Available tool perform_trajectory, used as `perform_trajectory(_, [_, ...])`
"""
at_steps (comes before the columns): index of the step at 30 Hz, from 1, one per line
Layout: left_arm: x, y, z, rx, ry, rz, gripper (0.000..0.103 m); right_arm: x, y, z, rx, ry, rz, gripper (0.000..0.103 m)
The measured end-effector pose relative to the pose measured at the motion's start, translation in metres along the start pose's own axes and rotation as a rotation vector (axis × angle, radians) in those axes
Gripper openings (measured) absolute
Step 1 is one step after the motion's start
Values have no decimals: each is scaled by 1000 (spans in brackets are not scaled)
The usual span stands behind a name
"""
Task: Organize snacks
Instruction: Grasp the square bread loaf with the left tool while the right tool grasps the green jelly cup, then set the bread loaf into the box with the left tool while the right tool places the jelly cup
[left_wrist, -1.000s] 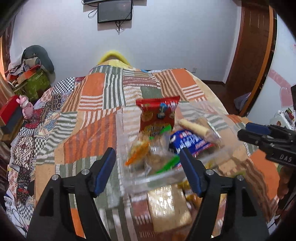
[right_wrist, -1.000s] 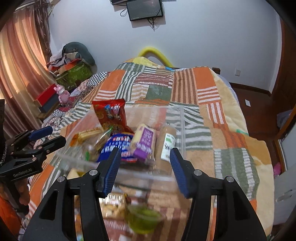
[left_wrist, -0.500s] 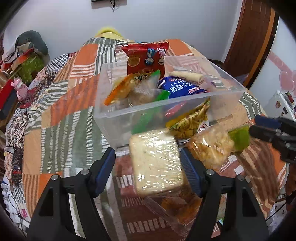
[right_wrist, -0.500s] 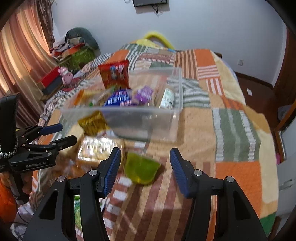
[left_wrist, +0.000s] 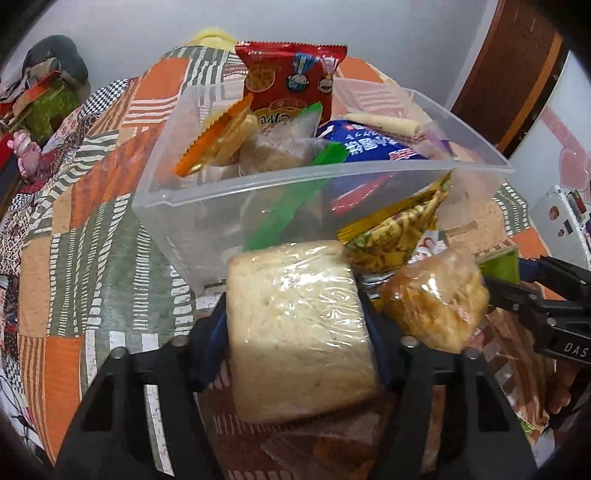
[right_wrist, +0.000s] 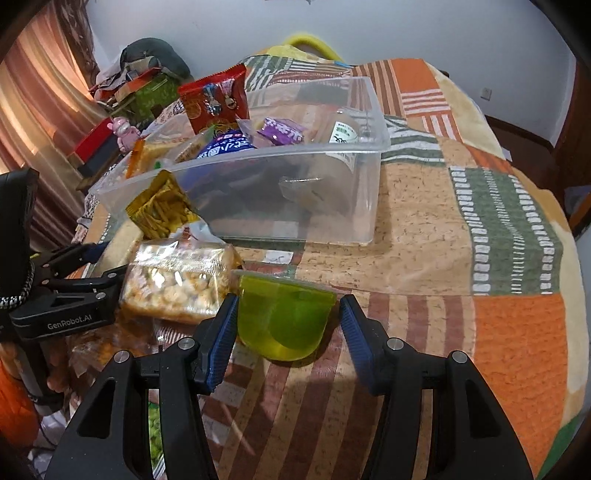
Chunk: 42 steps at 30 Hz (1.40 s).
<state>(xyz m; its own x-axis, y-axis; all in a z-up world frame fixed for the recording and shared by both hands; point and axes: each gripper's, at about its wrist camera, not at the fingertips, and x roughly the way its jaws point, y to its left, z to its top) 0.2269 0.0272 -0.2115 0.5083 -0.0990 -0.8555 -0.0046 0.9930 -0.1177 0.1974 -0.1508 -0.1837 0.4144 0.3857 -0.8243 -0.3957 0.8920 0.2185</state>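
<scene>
A clear plastic bin (left_wrist: 207, 199) (right_wrist: 332, 199) on the patchwork bed holds several snack packs, among them a red bag (left_wrist: 291, 88) (right_wrist: 216, 99) and a blue pack (left_wrist: 373, 147). My left gripper (left_wrist: 295, 328) is open, its fingers on both sides of a wrapped bread slice (left_wrist: 295, 325) in front of the bin. My right gripper (right_wrist: 286, 325) is open around a green jelly cup (right_wrist: 284, 317) lying on the blanket. A clear bag of crackers (right_wrist: 177, 284) (left_wrist: 436, 299) and a yellow snack pack (right_wrist: 160, 210) (left_wrist: 399, 236) lie between them.
The bed's patchwork blanket (right_wrist: 480, 221) stretches right of the bin. A pile of boxes and a pink toy (right_wrist: 123, 129) stand beside the bed at left. A brown door (left_wrist: 509, 74) is at right. More wrapped snacks (right_wrist: 155, 435) lie under my right gripper.
Both grippers dropped from above the bin to the bed in front of it. The left now straddles the bread slice, the right the green jelly cup.
</scene>
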Motion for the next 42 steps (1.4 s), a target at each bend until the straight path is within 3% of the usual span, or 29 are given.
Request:
perform_trajectory(4, [-3,-1,-1,3,-17,0,56,-2,0,-1,4,-4,17,46])
perform_trajectory(13, [-32,3,-9,4,-59,18,55,-21,2,-6,-25,-53,-26,45])
perform_trajectory(23, [-88,-1,2,26,-183,21,55,-57,6,7,-30,-162,-29,45])
perform_trajectory(28, [-106,-9,23,37,-251,15,55,-68,8,23,-37,-222,-33,45])
perform_trajectory(35, [-104,-21,57,57,-304,-2,55,-69,7,55,-30,-283,-36,46])
perform_trajectory(42, [-71,-30,88,76,-280,1,55,-44,-3,75,-5,-255,-40,46])
